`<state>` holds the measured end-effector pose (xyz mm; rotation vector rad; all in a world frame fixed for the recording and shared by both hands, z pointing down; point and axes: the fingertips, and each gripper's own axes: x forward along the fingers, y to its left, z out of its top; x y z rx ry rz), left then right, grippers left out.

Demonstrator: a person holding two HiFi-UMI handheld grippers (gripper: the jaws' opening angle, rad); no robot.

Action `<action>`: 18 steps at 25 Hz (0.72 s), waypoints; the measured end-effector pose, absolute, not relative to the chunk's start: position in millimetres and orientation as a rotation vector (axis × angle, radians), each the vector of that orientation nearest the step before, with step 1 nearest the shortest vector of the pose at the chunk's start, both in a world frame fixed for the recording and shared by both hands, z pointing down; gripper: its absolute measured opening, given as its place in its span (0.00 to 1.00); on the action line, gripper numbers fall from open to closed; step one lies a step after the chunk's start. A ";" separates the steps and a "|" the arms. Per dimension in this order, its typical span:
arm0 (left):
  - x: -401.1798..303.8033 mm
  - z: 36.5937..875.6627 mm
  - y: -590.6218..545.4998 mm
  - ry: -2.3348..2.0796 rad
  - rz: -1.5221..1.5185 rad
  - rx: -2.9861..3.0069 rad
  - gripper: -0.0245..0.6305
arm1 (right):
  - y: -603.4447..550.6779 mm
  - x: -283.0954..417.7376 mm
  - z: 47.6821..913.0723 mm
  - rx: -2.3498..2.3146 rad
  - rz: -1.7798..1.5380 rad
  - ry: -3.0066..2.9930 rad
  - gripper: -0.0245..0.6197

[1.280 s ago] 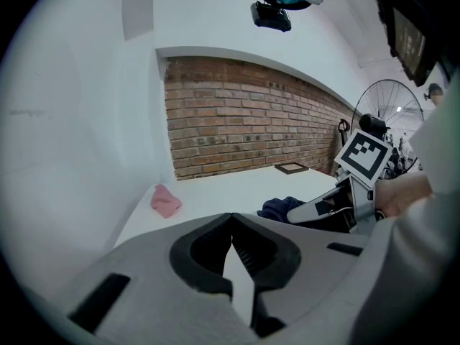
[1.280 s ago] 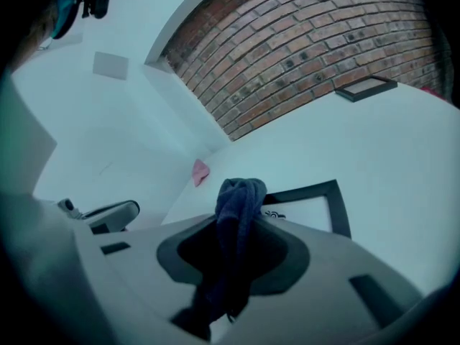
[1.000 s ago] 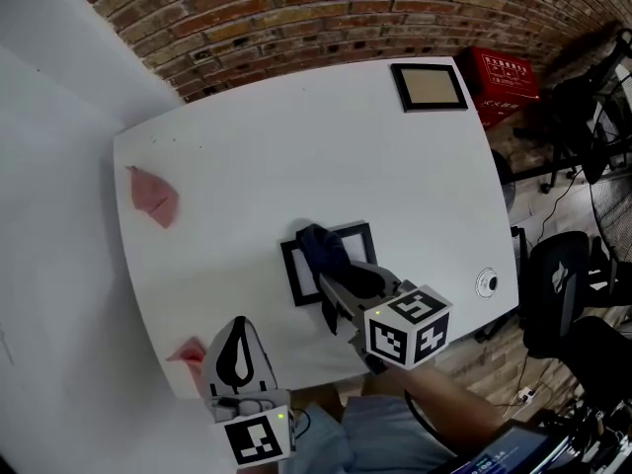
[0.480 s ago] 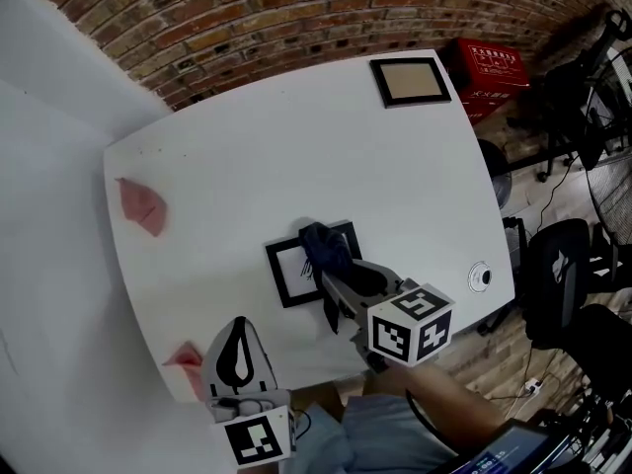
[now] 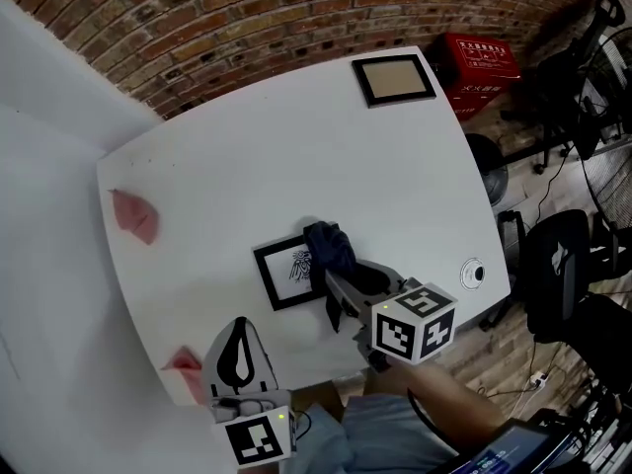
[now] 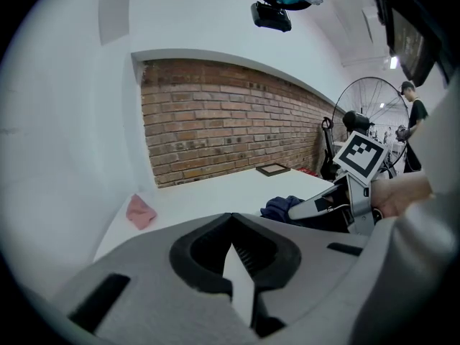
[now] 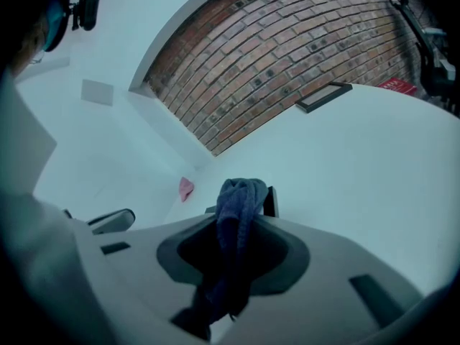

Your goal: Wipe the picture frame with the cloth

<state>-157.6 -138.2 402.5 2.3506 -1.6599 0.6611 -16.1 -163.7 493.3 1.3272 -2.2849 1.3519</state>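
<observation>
Both grippers closed, right gripper (image 5: 333,304) on blue cloth (image 5: 329,247) touching picture frame (image 5: 281,275), left gripper (image 5: 237,326) empty

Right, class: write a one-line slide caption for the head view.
Right gripper holds a dark blue cloth on the black picture frame.

Flat on the white tabletop (image 5: 296,156), towards the near edge and turned a little askew: small black rectangular picture frame (image 5: 287,274), white sheet with a little dark drawing facing up. Bunched dark blue fabric cloth (image 5: 329,247) down on the frame's right-hand end, covering that side and its far corner, left part bare. Cloth's tail pinched between the jaws of the right gripper (image 5: 333,286), wad bulging out past the tips and touching the frame.
</observation>
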 end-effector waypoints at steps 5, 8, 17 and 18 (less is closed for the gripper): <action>-148.0 400.9 -138.8 -1.646 0.674 2.350 0.05 | -163.1 -3.4 492.5 1.356 1.384 -2.283 0.21; -141.0 399.7 -138.4 -1.634 0.677 2.360 0.05 | -161.9 5.5 491.0 1.376 1.384 -2.278 0.20; -106.4 388.6 -135.6 -1.592 0.674 2.433 0.05 | -152.7 45.9 481.4 1.468 1.367 -2.269 0.20; -101.9 387.1 -133.8 -1.589 0.673 2.433 0.05 | -151.0 51.7 478.7 1.482 1.359 -2.272 0.21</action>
